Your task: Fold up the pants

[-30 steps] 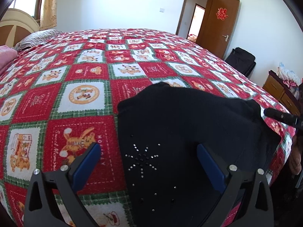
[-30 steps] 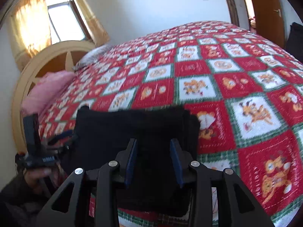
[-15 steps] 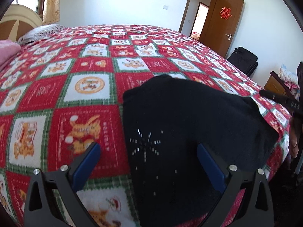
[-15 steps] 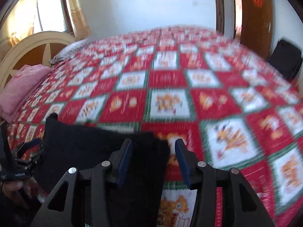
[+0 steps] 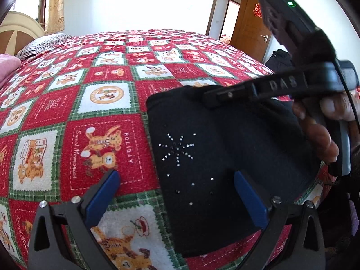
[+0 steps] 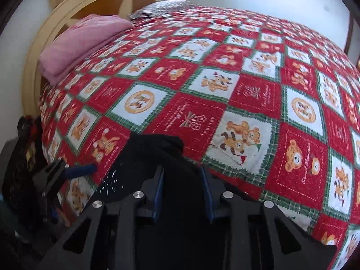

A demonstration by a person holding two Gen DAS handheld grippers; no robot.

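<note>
Black pants point(image 5: 225, 157) with a rhinestone star lie folded near the front edge of the bed. My left gripper point(image 5: 175, 193) is wide open and empty, its fingers over the pants' near left part. My right gripper point(image 6: 182, 180) is narrowly open, with a raised fold of the pants point(image 6: 162, 148) between its pads. Whether the pads clamp the cloth I cannot tell. In the left wrist view the right gripper's body point(image 5: 281, 85) and the hand holding it hover over the pants' far right side. The left gripper's blue finger point(image 6: 78, 171) shows at the left of the right wrist view.
A red, white and green patchwork bedspread point(image 5: 101, 94) covers the bed. A pink folded blanket point(image 6: 81, 38) and striped pillow point(image 6: 162, 6) lie by the wooden headboard point(image 6: 90, 6). A brown door point(image 5: 249, 29) and a black bag point(image 5: 279, 58) stand at the right.
The right gripper swung left across the pants and now fills the left view's upper right. A fold of black cloth now sits between its pads. The left gripper stayed open and shifted slightly.
</note>
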